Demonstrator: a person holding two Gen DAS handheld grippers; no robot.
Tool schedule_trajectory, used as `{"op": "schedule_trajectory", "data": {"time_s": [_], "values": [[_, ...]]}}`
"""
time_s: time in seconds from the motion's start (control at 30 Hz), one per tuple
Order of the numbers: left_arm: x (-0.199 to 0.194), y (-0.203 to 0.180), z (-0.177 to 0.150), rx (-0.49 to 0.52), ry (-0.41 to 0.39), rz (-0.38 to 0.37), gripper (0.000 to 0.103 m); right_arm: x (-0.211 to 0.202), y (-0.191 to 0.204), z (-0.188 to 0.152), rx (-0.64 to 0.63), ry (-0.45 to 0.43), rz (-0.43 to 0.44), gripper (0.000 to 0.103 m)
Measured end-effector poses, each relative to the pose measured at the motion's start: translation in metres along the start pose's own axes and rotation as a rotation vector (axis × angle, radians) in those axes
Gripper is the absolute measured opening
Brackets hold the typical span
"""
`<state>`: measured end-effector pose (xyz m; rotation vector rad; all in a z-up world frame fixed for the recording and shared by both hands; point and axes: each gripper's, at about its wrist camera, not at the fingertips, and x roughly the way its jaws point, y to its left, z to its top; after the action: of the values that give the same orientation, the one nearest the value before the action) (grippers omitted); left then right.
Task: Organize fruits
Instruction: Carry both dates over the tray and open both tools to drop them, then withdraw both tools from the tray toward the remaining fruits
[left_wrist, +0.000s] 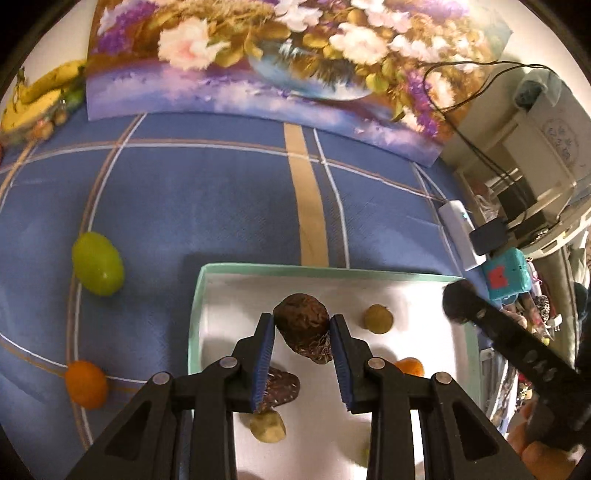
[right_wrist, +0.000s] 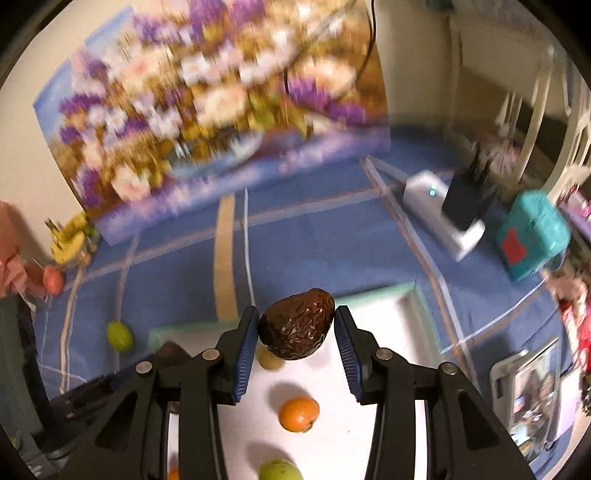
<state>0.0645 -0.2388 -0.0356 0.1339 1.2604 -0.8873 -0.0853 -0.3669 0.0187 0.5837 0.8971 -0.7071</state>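
My left gripper (left_wrist: 302, 325) is shut on a wrinkled brown fruit (left_wrist: 303, 321) above a white tray with a mint rim (left_wrist: 195, 314). Beneath it the tray holds a second brown fruit (left_wrist: 282, 387), two yellowish fruits (left_wrist: 376, 318) (left_wrist: 267, 428) and an orange one (left_wrist: 410, 367). A green fruit (left_wrist: 98, 264) and an orange fruit (left_wrist: 86, 384) lie on the blue cloth left of the tray. My right gripper (right_wrist: 297, 317) is shut on another dark brown fruit (right_wrist: 295, 326) over the same tray (right_wrist: 410, 290), above an orange fruit (right_wrist: 298, 413) and a green one (right_wrist: 279, 470).
A flower painting (left_wrist: 258, 55) leans at the back of the cloth, with bananas (left_wrist: 40, 88) at its left. A white power strip with a black plug (right_wrist: 454, 218) and a teal box (right_wrist: 532, 236) sit to the right. A phone-like screen (right_wrist: 528, 391) lies at the right edge.
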Motion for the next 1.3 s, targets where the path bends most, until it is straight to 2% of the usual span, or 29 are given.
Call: {"op": "schedule_trajectory", "data": {"time_s": [0.2,0.4,0.7,1.0,1.07,1.1,1.17,1.2,1.27,1.3], "values": [[0.009,0.008,-0.002,-0.025,0.011,0.011,0.033,0.038,-0.008,-0.015,0.009,0.096,-0.049,0.044],[0.012,0.009,-0.004,-0.030,0.021,0.028,0.033,0.056,-0.016,-0.024,0.016,0.148,-0.061,0.044],[0.001,0.000,0.002,0.007,0.032,0.056,0.034,0.060,-0.015,-0.020,0.002,0.152,-0.064,0.044],[-0.028,0.007,0.007,0.003,0.008,0.096,0.035,0.040,-0.008,-0.016,-0.008,0.120,-0.058,0.044],[-0.032,0.014,0.007,-0.005,0.008,0.142,0.052,0.036,-0.004,-0.016,-0.012,0.111,-0.051,0.044],[-0.033,0.017,0.006,-0.009,0.007,0.159,0.069,0.032,-0.002,-0.016,-0.017,0.107,-0.051,0.044],[-0.035,0.026,0.004,-0.026,0.007,0.198,0.073,0.028,0.002,-0.018,-0.023,0.103,-0.056,0.047],[-0.036,0.030,0.003,-0.033,0.011,0.213,0.073,0.027,0.003,-0.019,-0.024,0.104,-0.058,0.058],[-0.037,0.040,0.000,-0.051,0.020,0.249,0.079,0.025,0.005,-0.022,-0.029,0.107,-0.057,0.067],[-0.038,0.045,-0.002,-0.059,0.021,0.271,0.084,0.026,0.007,-0.024,-0.030,0.109,-0.058,0.067]]}}
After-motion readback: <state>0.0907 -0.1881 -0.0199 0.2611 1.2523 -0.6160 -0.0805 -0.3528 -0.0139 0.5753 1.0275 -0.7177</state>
